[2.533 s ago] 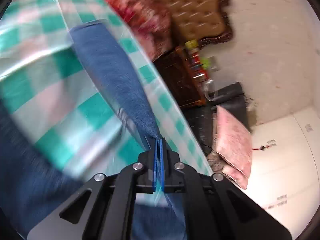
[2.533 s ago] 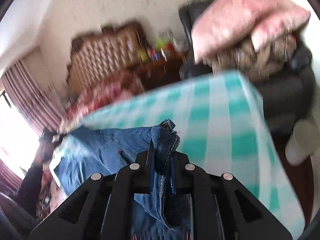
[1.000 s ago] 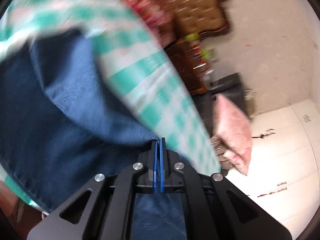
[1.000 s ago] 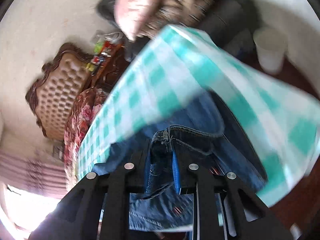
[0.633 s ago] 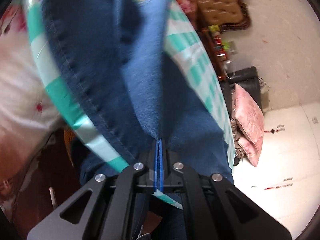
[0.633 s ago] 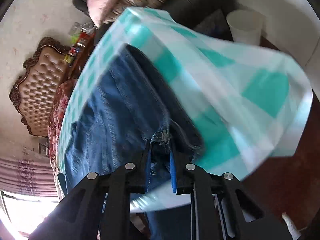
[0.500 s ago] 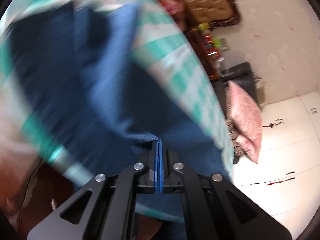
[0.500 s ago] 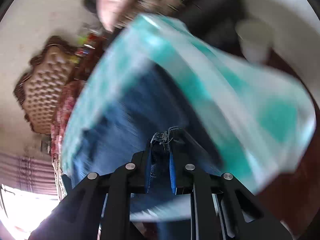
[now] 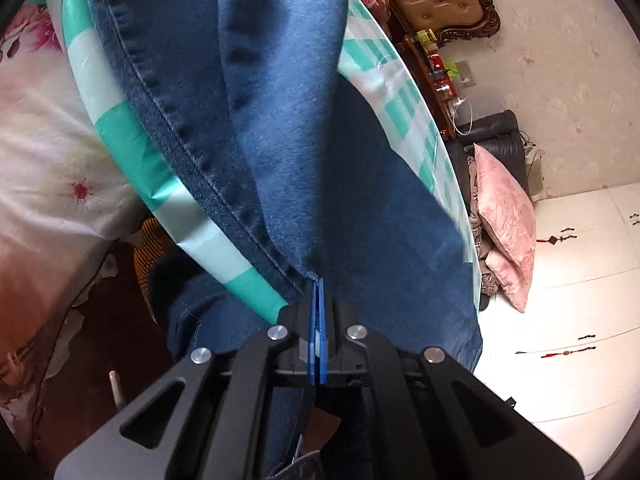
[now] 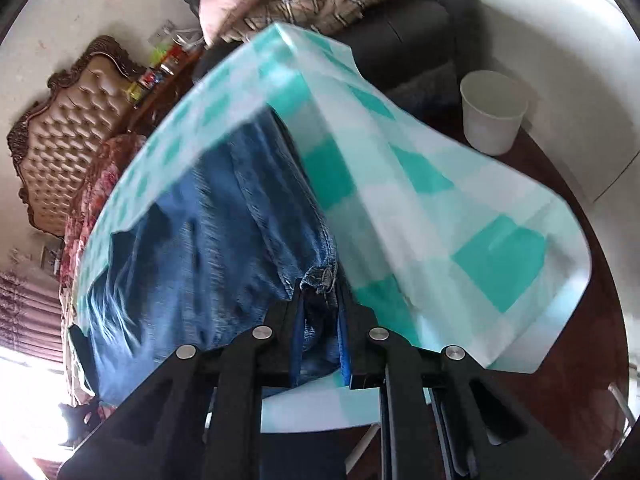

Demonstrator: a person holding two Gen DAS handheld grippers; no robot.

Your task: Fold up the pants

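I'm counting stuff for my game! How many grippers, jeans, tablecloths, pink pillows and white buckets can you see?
Hand-held grippers: 2, left hand-held gripper and right hand-held gripper
Jeans: 1
Checked tablecloth: 1
Pink pillows: 2
White bucket: 1
Total: 7

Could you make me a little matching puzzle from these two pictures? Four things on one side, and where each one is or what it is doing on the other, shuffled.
Things:
1. left claw
2. right claw
3. white bucket
4. pink cushion

Places or states:
A. stands on the dark floor beyond the checked tablecloth
B. pinched flat on a thin edge of the jeans
C. leans against a dark seat by the wall
D. closed on a thick bunched seam of the jeans

Pairs: 1-B, 2-D, 3-A, 4-C
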